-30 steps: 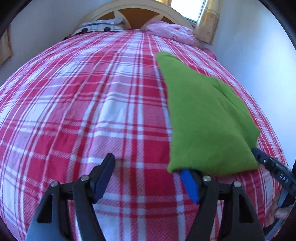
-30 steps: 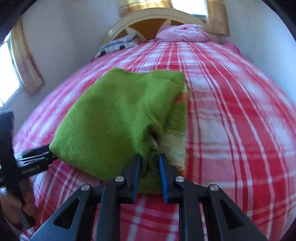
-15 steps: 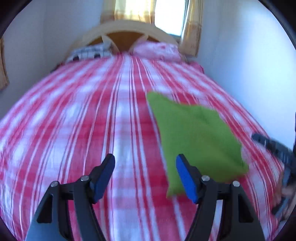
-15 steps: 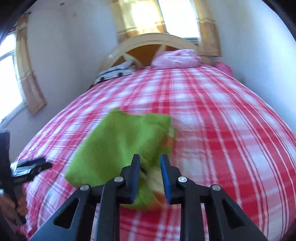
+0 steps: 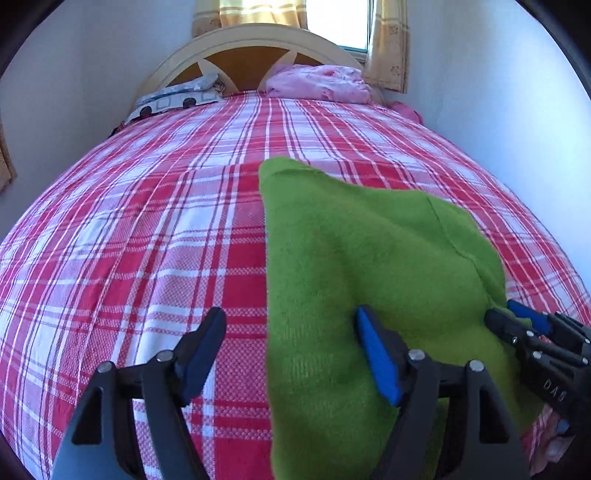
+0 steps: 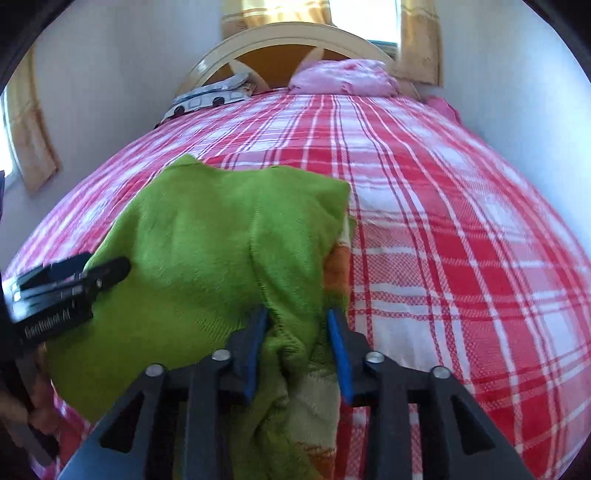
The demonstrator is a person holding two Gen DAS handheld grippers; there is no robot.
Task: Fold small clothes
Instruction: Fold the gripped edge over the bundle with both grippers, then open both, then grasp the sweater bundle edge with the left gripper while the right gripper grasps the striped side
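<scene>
A folded green fleece garment (image 5: pixel 369 266) lies on the red and white plaid bedspread (image 5: pixel 147 229). It also shows in the right wrist view (image 6: pixel 221 251), with an orange and cream lining at its right edge. My left gripper (image 5: pixel 291 350) is open, its right finger over the garment's near left part and its left finger over bare bedspread. My right gripper (image 6: pixel 297 350) has its jaws partly apart around a bunched fold of the garment's near edge. The right gripper shows in the left wrist view (image 5: pixel 524 328) at the garment's right corner. The left gripper shows in the right wrist view (image 6: pixel 88 273).
A wooden headboard (image 5: pixel 251 55) stands at the far end of the bed. A pink pillow (image 5: pixel 321 83) and a patterned pillow (image 5: pixel 177 98) lie against it. White walls run close along both sides. A curtained window (image 5: pixel 332 18) is behind the headboard.
Both grippers rose and pulled back, then came down on the garment again. The right gripper's jaws have widened from tightly shut on the green fabric to partly apart. The left stayed open.
</scene>
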